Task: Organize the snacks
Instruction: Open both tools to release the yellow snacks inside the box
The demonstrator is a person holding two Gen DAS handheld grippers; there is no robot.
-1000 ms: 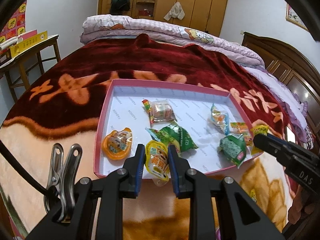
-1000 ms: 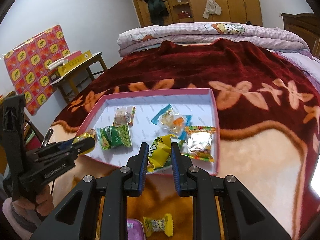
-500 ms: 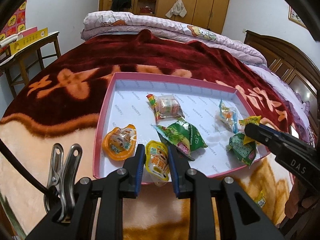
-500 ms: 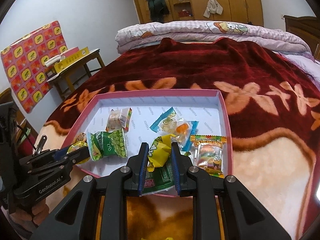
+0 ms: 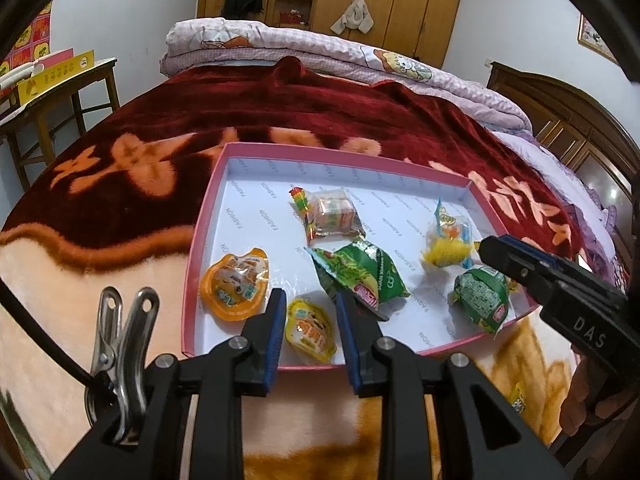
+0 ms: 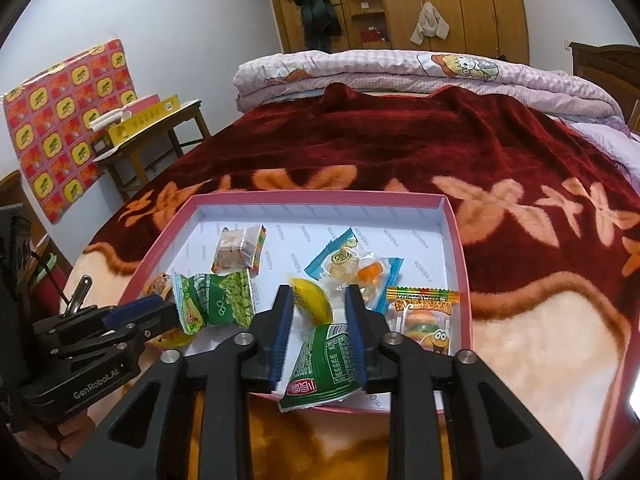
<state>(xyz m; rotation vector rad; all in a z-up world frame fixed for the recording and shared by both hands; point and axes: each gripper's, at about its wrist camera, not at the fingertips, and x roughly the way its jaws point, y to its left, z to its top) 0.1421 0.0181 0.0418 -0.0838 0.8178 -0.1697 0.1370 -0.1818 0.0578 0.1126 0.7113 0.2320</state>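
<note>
Now both my grippers have just been opening over the pink tray [image 5: 208, 216]: the left gripper [image 5: 310, 322] frees a yellow jelly cup [image 5: 310, 330], the right gripper [image 6: 318, 326] a yellow candy [image 6: 312, 306]. Next I would pull back clear and fetch the sweet [image 5: 519, 399] lying on the blanket.

Two close wrist views, angled down from opposite corners onto one shared pink tray [image 5: 208, 216].

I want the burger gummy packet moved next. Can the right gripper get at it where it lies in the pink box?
Probably yes. The burger gummy packet lies flat by the pink box's right wall, just right of the right gripper, with nothing on top. The jaws stand open around a yellow candy, which would need clearing first.
</note>
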